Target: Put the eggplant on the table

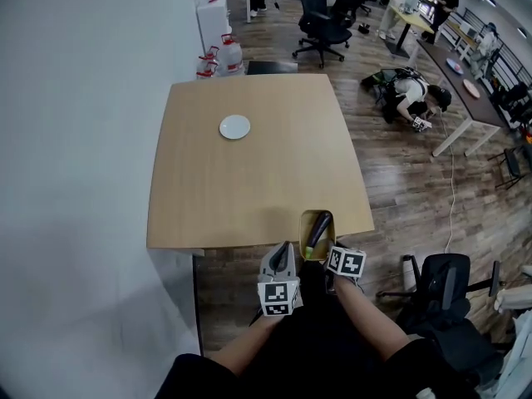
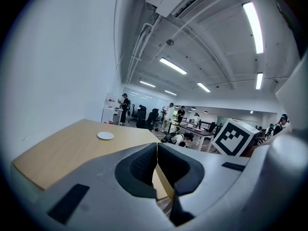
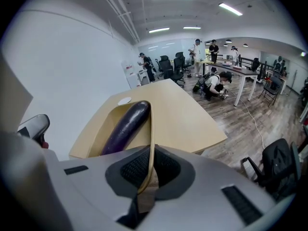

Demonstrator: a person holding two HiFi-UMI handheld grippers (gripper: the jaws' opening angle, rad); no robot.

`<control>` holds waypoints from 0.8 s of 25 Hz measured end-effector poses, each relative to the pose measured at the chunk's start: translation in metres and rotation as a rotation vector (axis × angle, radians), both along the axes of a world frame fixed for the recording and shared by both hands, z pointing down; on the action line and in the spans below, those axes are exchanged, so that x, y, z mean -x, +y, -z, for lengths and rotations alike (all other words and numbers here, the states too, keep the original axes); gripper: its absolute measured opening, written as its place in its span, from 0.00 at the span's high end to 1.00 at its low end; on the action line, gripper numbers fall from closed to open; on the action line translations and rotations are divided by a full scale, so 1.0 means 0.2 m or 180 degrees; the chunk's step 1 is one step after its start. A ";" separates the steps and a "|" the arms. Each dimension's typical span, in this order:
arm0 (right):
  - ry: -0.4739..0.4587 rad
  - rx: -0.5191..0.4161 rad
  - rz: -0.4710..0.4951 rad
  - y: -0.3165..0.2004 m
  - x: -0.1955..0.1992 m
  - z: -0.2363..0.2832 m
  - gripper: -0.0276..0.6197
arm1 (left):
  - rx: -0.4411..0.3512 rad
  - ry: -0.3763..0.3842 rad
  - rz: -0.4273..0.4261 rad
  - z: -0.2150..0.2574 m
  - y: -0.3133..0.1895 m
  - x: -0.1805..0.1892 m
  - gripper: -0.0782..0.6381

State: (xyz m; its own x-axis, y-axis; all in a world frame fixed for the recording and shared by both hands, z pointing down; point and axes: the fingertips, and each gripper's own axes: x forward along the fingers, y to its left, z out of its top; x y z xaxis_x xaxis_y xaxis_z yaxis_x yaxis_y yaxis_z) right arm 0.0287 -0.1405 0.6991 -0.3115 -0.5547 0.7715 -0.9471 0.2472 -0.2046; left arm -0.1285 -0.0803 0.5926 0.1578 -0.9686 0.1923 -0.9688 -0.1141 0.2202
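- R hand-held gripper is pinching tan tray rim by desk near edge.
- Eggplant is lying inside, near end hidden behind gripper.
- L hand-held gripper is sitting closed, empty.

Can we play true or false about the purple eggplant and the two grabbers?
1. The eggplant lies in a tan tray. True.
2. The right gripper pinches the tray's rim. True.
3. The left gripper holds the eggplant. False: its jaws are shut on nothing.
4. The white plate sits at the near edge of the table. False: it sits toward the far side.
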 end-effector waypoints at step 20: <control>-0.0154 0.0398 0.0190 -0.63 0.30 -0.22 0.86 | -0.0175 -0.0635 0.0322 0.12 -0.59 0.31 0.87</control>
State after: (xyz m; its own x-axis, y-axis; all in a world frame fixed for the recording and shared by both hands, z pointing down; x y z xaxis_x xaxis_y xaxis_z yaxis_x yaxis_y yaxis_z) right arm -0.0309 -0.2661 0.7430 -0.3795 -0.4345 0.8168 -0.9198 0.2725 -0.2824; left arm -0.1906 -0.1985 0.5688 0.0233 -0.9874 0.1565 -0.9996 -0.0206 0.0194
